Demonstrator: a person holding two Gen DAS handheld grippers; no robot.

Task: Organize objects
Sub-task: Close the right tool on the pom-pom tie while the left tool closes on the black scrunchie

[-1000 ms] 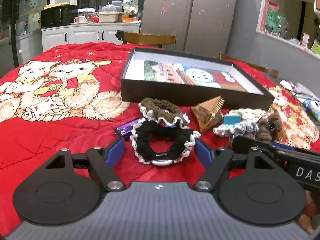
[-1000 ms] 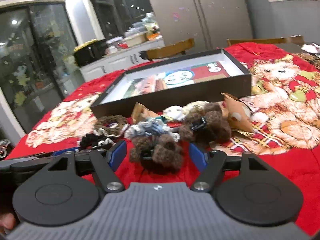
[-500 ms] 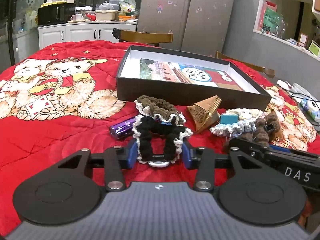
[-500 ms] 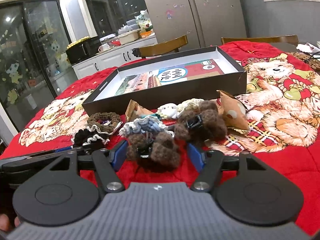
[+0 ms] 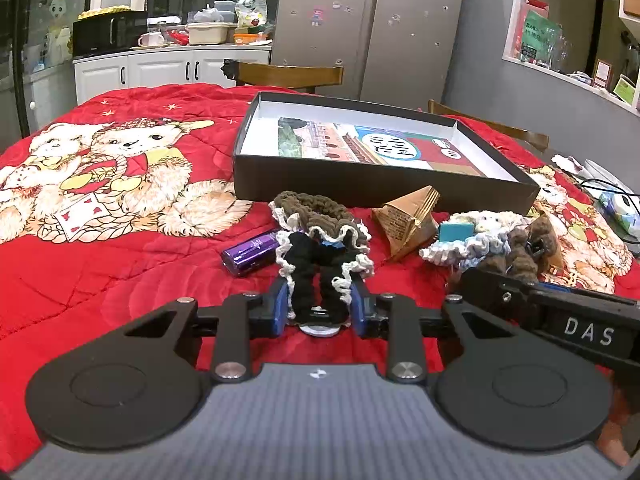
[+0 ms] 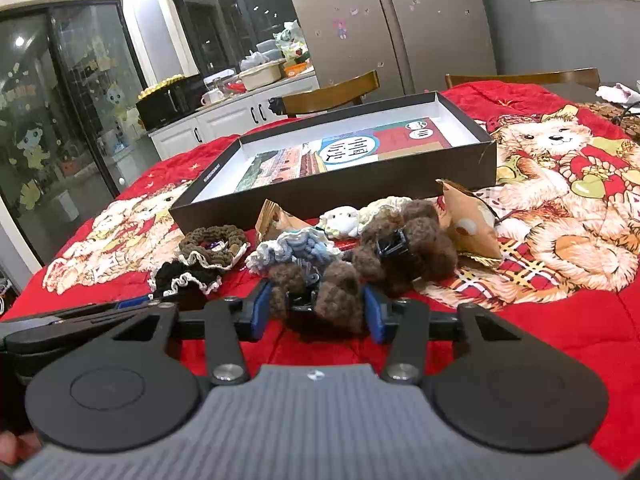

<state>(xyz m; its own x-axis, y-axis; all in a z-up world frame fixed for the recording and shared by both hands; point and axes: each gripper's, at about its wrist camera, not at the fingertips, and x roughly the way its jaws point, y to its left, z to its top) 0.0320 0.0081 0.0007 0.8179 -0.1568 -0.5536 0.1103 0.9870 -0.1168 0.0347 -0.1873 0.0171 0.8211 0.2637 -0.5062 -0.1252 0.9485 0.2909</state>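
My left gripper has a black scrunchie with white lace trim between its blue pads. The jaws are closing and the pads press on it, squeezing it narrow. My right gripper is closing too, its pads touching both sides of a brown fuzzy hair clip on the red quilt. An open black box with a printed card inside lies just beyond the pile. In the right wrist view the black scrunchie shows at the left, by the left gripper's side.
On the red bear quilt lie a brown scrunchie, a purple tube, a folded paper packet, a blue-white scrunchie, a second brown clip and a white sheep clip. Wooden chairs stand behind.
Both grippers' jaws have drawn in from wide apart. The left pads now pinch the black scrunchie narrow, and the right pads have reached the brown clip. Neither hand has shifted.
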